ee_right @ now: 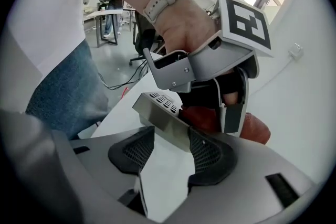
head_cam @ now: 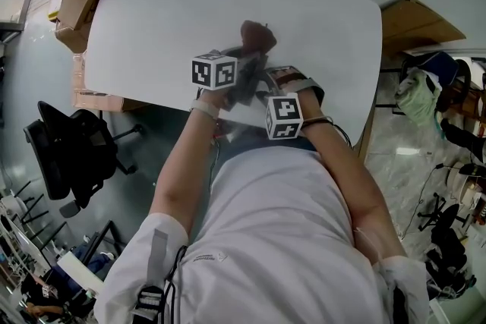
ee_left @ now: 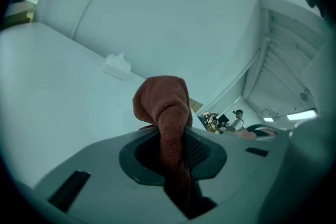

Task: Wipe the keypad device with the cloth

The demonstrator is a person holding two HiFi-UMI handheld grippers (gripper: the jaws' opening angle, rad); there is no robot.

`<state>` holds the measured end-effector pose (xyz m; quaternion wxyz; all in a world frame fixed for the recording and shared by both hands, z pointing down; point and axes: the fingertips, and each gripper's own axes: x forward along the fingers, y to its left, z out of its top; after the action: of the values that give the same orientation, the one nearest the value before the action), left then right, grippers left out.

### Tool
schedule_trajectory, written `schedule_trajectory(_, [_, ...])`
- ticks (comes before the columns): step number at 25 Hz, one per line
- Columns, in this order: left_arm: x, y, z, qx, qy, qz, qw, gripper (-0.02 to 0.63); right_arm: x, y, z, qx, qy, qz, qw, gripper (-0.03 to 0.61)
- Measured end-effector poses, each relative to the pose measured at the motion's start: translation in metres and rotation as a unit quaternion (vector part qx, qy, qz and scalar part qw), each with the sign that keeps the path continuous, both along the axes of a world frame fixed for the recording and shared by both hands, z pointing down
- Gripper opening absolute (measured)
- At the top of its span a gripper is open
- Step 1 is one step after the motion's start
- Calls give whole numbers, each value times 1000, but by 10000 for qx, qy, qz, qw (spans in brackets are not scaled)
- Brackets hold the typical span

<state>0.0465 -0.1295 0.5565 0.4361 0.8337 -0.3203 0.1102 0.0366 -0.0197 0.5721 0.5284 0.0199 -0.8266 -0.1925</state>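
Left gripper [ee_left: 173,155] is clamping the brown cloth [ee_left: 163,99], with a wad sticking out past the jaws. Right gripper [ee_right: 170,147] is pinching the keypad device [ee_right: 163,113] by one end. It's hovering at the near edge of the white table [head_cam: 175,11], probably lifted clear, but the view is poor. The cloth is sitting against the device's far side. For the wipe I'd be bracing hard with the right grip and dragging the wad flat along the face in straight, light passes, so the device isn't levering out of the jaws.
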Motion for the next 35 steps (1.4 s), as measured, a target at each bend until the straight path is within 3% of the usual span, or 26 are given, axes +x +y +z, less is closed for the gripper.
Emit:
schedule_trajectory(4, [-4, -1, 6, -86, 120, -153, 9998, 75, 3, 5, 2, -140, 58, 9, 9999, 221])
schedule_trajectory(11, [-30, -13, 35, -147, -187, -702, 9972, 75, 0, 4, 1, -121, -11, 55, 9999, 221])
schedule_trajectory(23, [-62, -18, 70, -285, -539, -1161, 9914, 75, 0, -1, -2, -51, -33, 109, 9999, 221])
schedule_trajectory(30, [-77, -16, 85, -679, -181, -1612, 9844, 75, 1, 2, 0, -116, 16, 149, 9998, 221])
schedule_trajectory(35, [-81, -10, 87, -669, -401, -1492, 9857, 75, 1, -2, 0, 62, 107, 266, 9996, 221])
